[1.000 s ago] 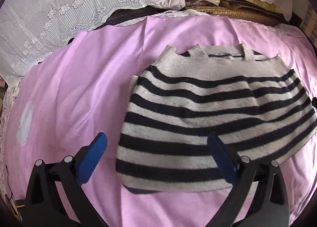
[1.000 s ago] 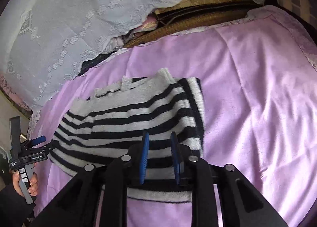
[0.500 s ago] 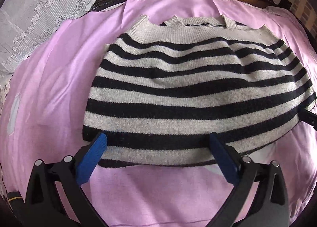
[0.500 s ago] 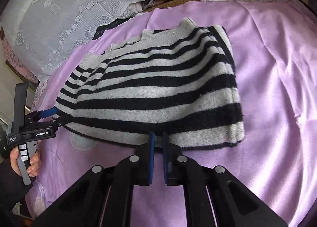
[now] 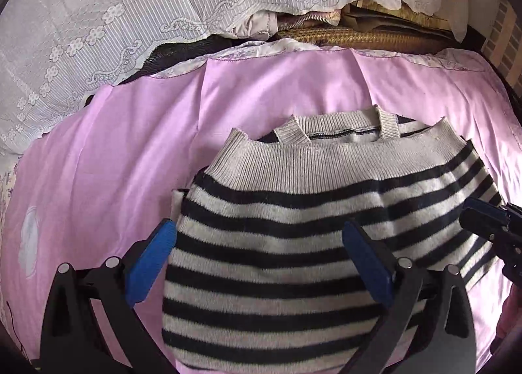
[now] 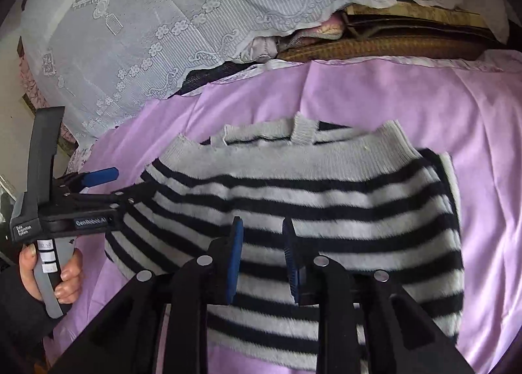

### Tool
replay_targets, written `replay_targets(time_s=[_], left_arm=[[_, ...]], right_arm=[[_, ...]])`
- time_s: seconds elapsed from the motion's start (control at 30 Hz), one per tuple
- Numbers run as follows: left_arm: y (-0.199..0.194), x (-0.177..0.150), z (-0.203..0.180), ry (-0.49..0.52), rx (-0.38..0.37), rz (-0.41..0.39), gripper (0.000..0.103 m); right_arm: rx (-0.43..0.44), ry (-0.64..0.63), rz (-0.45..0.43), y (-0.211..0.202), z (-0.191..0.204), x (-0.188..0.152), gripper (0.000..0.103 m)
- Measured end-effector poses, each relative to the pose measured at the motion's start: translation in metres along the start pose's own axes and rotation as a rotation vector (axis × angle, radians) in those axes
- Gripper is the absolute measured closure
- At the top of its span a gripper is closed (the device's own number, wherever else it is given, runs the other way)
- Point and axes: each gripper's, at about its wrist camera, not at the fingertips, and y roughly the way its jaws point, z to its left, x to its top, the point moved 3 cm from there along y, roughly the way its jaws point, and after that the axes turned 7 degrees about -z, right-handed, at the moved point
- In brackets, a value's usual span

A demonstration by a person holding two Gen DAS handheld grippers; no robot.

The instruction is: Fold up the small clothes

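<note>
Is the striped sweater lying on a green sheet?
No, the striped sweater lies on a pink-lilac sheet, which shows on every side of it in the left wrist view.

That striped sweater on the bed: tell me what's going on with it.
A person is folding the striped sweater on a pink sheet, one gripper in each hand. The left gripper hangs wide open over it. The right gripper has just been opening, its pads apart with nothing pinched. The sweater lies folded.
</note>
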Motion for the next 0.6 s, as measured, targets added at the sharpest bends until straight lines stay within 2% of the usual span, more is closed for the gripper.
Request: replay_targets(time_s=[0.17, 0.23, 0.43, 0.6], left_arm=[[0.049, -0.007, 0.006, -0.01, 0.056, 0.083, 0.004], [0.059, -0.013, 0.011, -0.012, 0.08, 0.09, 0.004], [0.066, -0.014, 0.02, -0.056, 0.063, 0.087, 0.004], [0.06, -0.014, 0.02, -0.06, 0.077, 0.099, 0.004]], right_arm=[[-0.004, 0.021, 0.056, 0.047, 0.005, 0.017, 0.077], [-0.023, 0.039, 0.088, 0.063, 0.001, 0.018, 0.078], [-0.045, 0.084, 0.111, 0.086, -0.013, 0.02, 0.079], [-0.067, 0.069, 0.108, 0.083, -0.01, 0.021, 0.079]])
